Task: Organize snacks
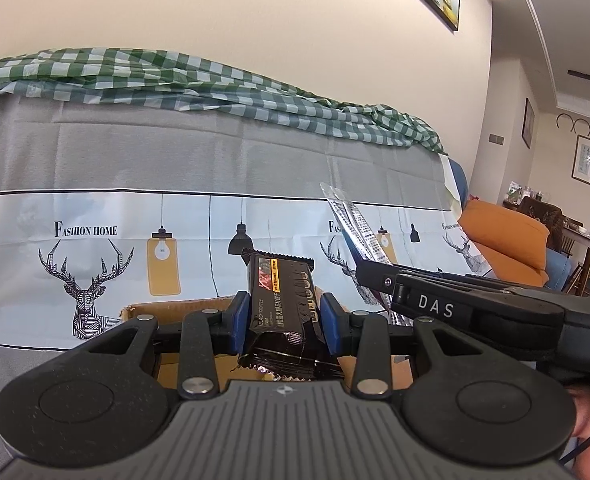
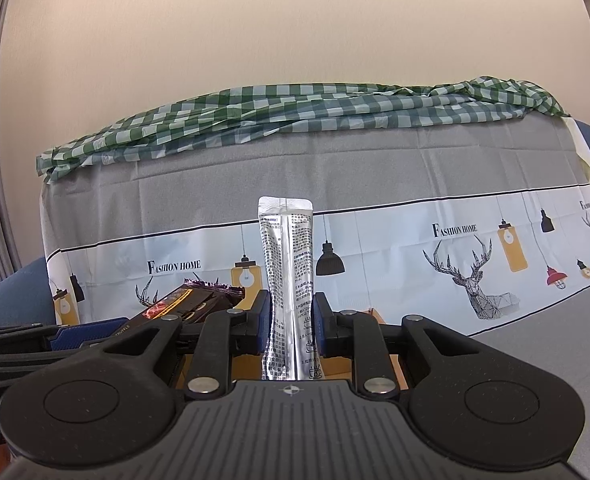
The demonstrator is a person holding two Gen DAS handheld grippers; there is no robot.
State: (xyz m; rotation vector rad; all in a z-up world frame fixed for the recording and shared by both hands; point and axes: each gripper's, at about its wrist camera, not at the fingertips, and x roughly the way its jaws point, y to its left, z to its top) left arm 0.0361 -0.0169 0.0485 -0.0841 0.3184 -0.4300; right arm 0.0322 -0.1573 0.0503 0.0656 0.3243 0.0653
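My left gripper (image 1: 285, 316) is shut on a black snack packet (image 1: 281, 300) with an orange label, held upright above a cardboard box (image 1: 175, 308). My right gripper (image 2: 291, 320) is shut on a tall silver sachet (image 2: 287, 264) with black print, also upright over the box (image 2: 247, 362). The two grippers are side by side: the right gripper with its silver sachet (image 1: 359, 232) shows at the right of the left wrist view, and the black packet (image 2: 191, 304) shows at the left of the right wrist view.
Behind stands a sofa under a grey and white deer-print cover (image 1: 95, 208), with a green checked cloth (image 2: 295, 108) along its top. An orange cushion (image 1: 507, 240) lies at the right. The grey cover (image 2: 535, 340) spreads toward the front right.
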